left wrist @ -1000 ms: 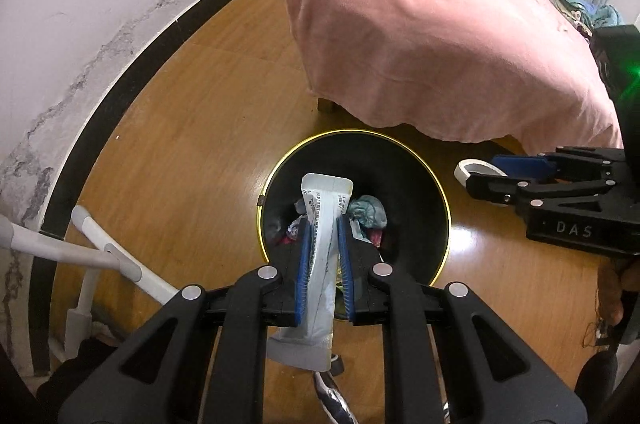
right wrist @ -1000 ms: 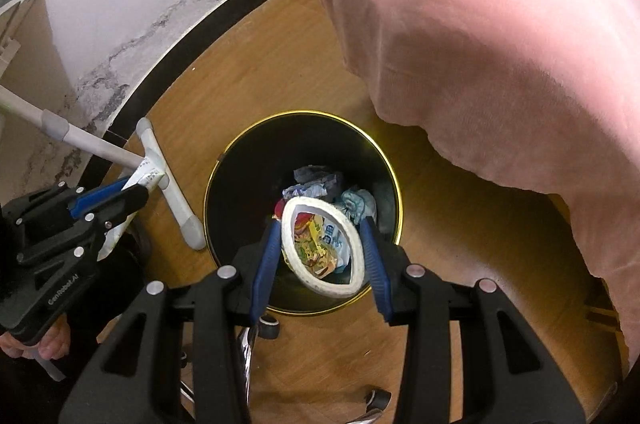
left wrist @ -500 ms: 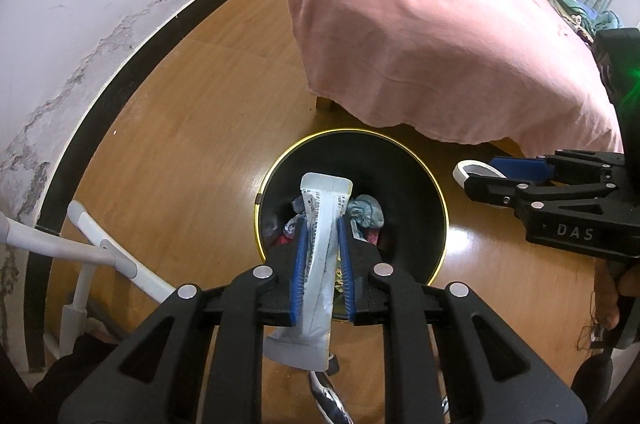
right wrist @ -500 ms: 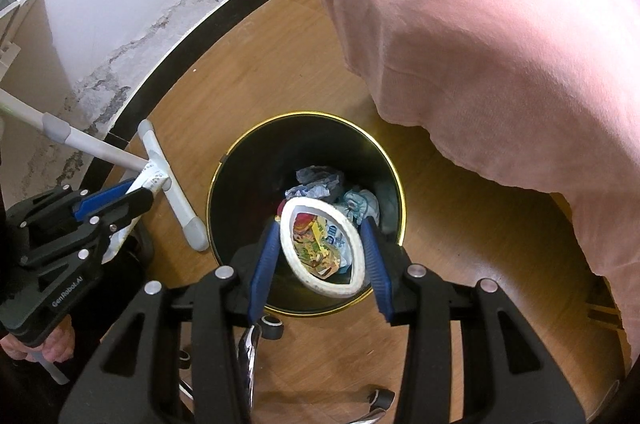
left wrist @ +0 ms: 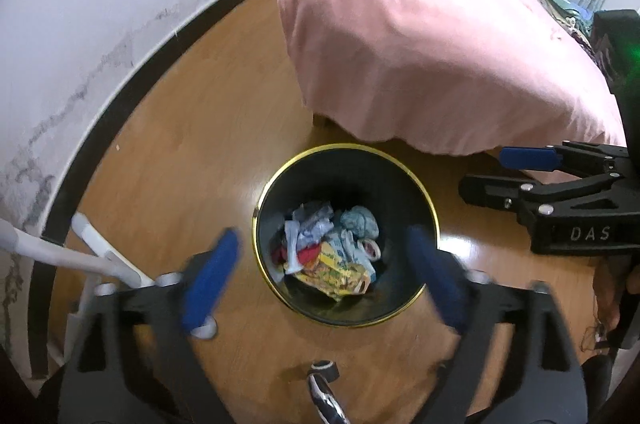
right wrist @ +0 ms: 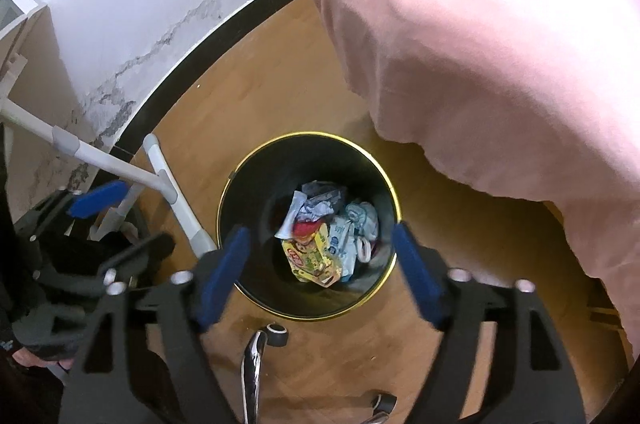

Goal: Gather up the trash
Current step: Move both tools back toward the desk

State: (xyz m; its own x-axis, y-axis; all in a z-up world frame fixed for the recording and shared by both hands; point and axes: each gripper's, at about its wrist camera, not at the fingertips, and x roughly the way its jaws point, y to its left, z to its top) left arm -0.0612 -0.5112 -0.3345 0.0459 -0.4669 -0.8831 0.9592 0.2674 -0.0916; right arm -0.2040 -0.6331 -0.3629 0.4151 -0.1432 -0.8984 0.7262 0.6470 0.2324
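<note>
A black trash bin with a gold rim (left wrist: 264,264) (right wrist: 224,208) stands on the wooden floor. Inside lie crumpled wrappers, a yellow snack packet (left wrist: 332,274) (right wrist: 312,258), a white wrapper (right wrist: 290,218) and a small white ring (left wrist: 370,248) (right wrist: 363,249). My left gripper (left wrist: 324,276) is open and empty above the bin. My right gripper (right wrist: 320,266) is open and empty above the bin too. The right gripper shows at the right of the left wrist view (left wrist: 560,192); the left gripper shows at the left of the right wrist view (right wrist: 92,224).
A table under a pink cloth (left wrist: 432,48) (right wrist: 500,44) stands just behind the bin. A white metal frame (left wrist: 96,252) (right wrist: 168,192) stands left of the bin by the white wall. A chair caster and chrome leg (right wrist: 256,356) sit near me.
Both grippers opened wide. The white wrapper left my left gripper and the white ring left my right gripper; both now lie in the bin.
</note>
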